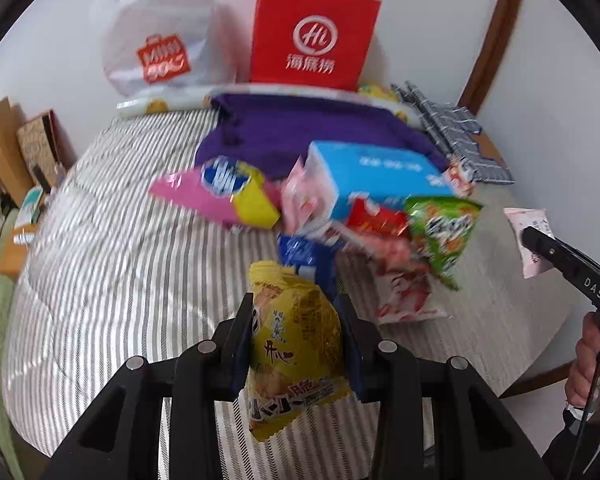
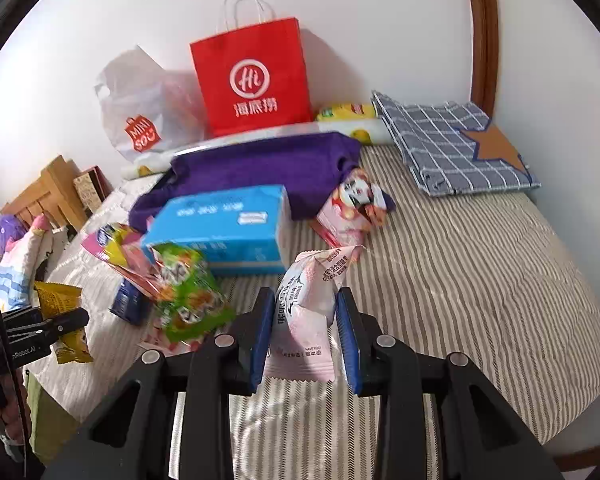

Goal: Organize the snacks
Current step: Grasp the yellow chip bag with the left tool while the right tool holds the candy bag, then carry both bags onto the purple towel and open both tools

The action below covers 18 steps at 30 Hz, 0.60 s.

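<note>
Right wrist: snack pile (image 2: 172,280) beside blue box (image 2: 224,232)

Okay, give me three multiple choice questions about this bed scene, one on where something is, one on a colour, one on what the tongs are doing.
1. Where does the red paper bag stand?
A. against the wall behind the purple cloth
B. on the floor
C. on the tissue box

2. What colour is the tissue box?
A. green
B. light blue
C. black

3. What are the left tongs doing?
A. hanging open over the striped bedding
B. gripping the red bag's handle
C. clamping a yellow snack packet

Answers: 1 A, the bag rises at the wall past the cloth. 2 B, its top and sides are light blue. 3 C, the packet sits pinched between both pads.
</note>
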Motion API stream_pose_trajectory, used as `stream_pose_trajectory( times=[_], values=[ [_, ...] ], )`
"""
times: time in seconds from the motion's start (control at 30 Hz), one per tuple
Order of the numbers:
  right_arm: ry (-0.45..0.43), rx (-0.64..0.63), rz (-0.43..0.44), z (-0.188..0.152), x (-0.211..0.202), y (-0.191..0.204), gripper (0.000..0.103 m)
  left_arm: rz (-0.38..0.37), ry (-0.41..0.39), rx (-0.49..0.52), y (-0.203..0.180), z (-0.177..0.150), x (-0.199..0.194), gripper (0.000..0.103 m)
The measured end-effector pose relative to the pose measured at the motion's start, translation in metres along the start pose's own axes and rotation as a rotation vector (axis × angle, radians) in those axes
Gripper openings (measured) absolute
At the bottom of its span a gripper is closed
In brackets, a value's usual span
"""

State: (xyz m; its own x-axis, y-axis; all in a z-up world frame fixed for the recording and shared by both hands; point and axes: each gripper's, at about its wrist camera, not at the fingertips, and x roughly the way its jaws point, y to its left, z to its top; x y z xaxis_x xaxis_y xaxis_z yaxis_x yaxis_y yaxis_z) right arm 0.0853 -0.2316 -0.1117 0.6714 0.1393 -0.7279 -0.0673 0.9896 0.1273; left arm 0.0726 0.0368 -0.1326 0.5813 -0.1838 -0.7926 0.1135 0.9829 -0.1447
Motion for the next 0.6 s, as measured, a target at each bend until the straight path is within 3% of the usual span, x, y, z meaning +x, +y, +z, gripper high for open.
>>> stream_pose_trajectory(
  times=[0.3,0.6],
  values=[
    [-0.042,-0.033,0.024,0.032,-0.017,0.017,0.032,-0.062,-0.046,0.038,-0.026,0.039,-0.017,0.037],
    [-0.043,-0.053,0.069,0.075,-0.006,0.032,0.032,-0.085,-0.074,0.083,-0.048,0.095,-0.011,0.037]
  ],
)
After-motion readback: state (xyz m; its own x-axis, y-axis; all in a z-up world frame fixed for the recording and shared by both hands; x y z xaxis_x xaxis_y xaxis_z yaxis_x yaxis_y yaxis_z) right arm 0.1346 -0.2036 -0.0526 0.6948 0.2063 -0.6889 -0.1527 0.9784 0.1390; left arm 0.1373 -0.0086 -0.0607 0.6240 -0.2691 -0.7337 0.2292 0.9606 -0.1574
